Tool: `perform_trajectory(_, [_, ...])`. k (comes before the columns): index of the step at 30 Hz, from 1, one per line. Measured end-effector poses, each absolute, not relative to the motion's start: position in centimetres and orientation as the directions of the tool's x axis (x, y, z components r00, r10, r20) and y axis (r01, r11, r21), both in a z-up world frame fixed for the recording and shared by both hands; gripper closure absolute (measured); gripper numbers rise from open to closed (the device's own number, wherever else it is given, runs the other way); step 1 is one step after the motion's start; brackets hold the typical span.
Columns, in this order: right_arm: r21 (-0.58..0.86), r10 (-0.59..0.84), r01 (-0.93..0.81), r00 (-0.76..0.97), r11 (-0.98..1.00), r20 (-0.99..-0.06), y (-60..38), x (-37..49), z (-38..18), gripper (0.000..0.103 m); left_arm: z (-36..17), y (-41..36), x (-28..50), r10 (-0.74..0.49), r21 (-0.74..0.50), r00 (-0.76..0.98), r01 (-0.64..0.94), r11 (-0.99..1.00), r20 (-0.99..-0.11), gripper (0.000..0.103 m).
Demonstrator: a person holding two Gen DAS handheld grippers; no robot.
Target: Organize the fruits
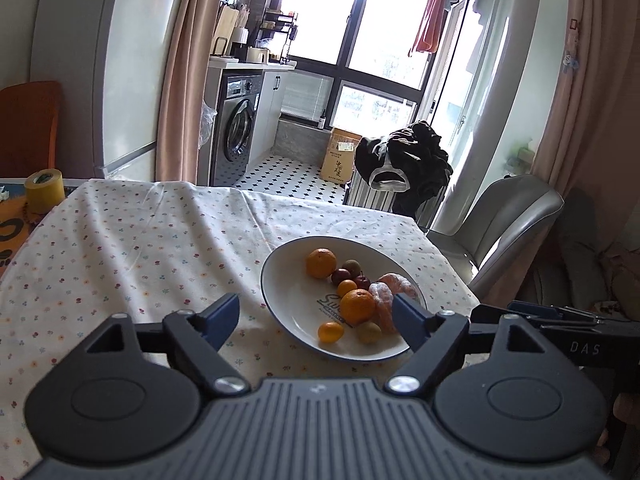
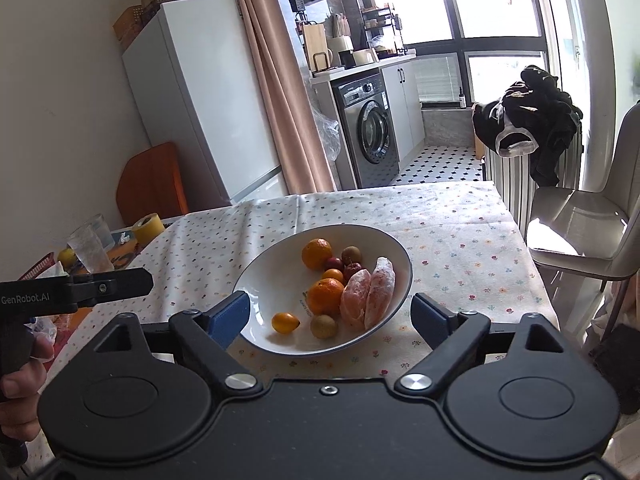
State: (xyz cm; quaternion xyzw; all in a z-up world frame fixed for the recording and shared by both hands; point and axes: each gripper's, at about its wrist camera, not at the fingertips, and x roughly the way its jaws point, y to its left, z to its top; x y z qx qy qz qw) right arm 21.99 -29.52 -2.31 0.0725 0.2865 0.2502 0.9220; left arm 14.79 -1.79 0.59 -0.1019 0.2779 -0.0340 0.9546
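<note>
- Here, my left gripper [image 1: 316, 320]: jaws wide, holding nothing, hovering at the bowl's [image 1: 280, 264] near rim.
- Right gripper [image 2: 330, 318]: likewise wide, empty.
- Fruits: oranges [image 2: 317, 254], peeled segments [image 2: 370, 296], possibly kumquats [image 2: 285, 322], all in bowl on tablecloth [image 1: 120, 248].

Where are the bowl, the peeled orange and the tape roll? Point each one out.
bowl [image 2: 256, 276], right wrist view, bare inner wall on its left side.
peeled orange [image 2: 378, 292], right wrist view, middle of the right-hand half.
tape roll [image 1: 44, 190], left wrist view, its yellow side.
</note>
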Motion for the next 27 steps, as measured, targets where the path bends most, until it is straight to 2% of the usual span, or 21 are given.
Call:
perform_trajectory(3, [0.268, 0.510, -0.434, 0.714, 0.860, -0.480, -29.6, 20.8, -1.6, 0.007, 1.4, -2.1, 13.3, -0.092, -0.194, 0.856, -0.010, 0.981, -0.508, 0.015])
perform_trajectory(8, [0.269, 0.531, -0.458, 0.711, 0.847, -0.462, -29.9, 18.7, -0.4, 0.000, 2.9, -2.2, 10.1, -0.054, -0.177, 0.868, -0.040, 0.983, -0.494, 0.008])
perform_trajectory(10, [0.264, 0.536, -0.467, 0.713, 0.844, -0.453, -30.2, 18.2, 0.2, 0.000, 3.4, -2.2, 9.1, -0.039, -0.161, 0.871, -0.047, 0.986, -0.490, 0.005])
perform_trajectory(17, [0.285, 0.572, -0.498, 0.676, 0.819, -0.464, -29.7, 17.3, 1.2, 0.000, 4.8, -1.8, 8.2, -0.022, -0.113, 0.867, -0.040, 0.993, -0.498, 0.004])
perform_trajectory(27, [0.254, 0.567, -0.511, 0.679, 0.821, -0.466, -29.1, 14.9, 3.3, 0.000, 5.2, 0.2, 5.6, 0.083, -0.071, 0.852, -0.139, 0.988, -0.517, 0.003])
